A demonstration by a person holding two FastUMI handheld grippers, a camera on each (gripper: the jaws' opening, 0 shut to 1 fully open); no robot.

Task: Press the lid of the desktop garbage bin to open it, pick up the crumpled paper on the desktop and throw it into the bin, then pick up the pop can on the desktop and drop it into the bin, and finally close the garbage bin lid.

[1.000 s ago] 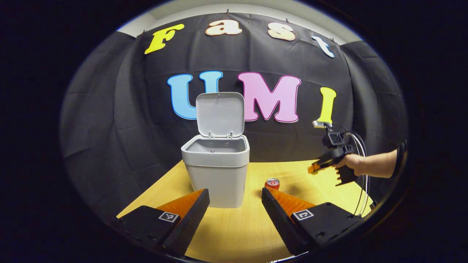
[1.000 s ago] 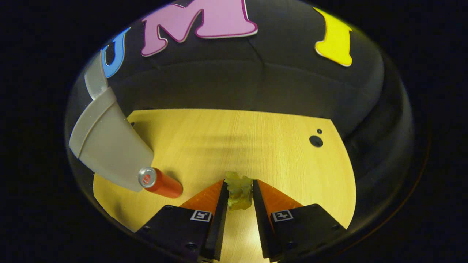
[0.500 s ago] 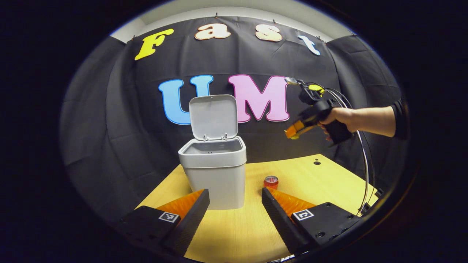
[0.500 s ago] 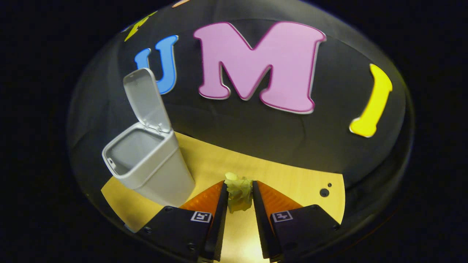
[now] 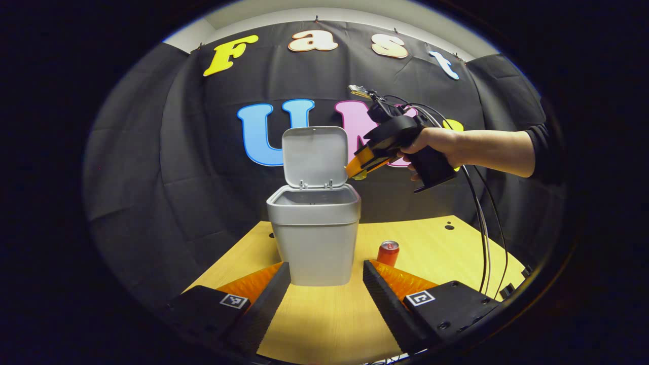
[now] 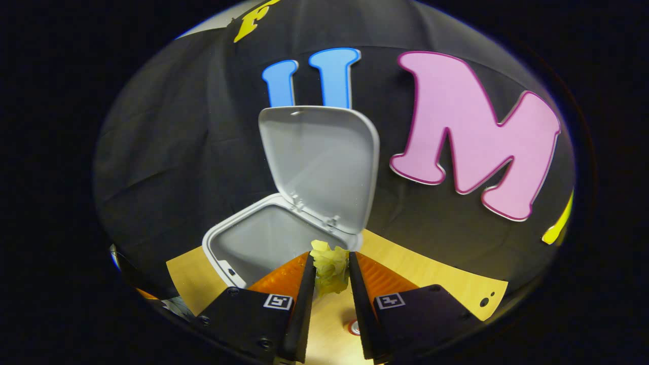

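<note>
I see the grey plastic bin (image 5: 314, 238) on the wooden table (image 5: 329, 324), the red pop can (image 5: 388, 252) at its right.

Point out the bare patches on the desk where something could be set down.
Bare wood on the desktop right of the pop can, and between the left gripper and the bin. Crowded: the can stands beside the bin.

bins: 1 (image 5: 314, 238) | cans: 1 (image 5: 388, 252) | crumpled papers: 1 (image 6: 329, 266) | tables: 1 (image 5: 456, 248)
</note>
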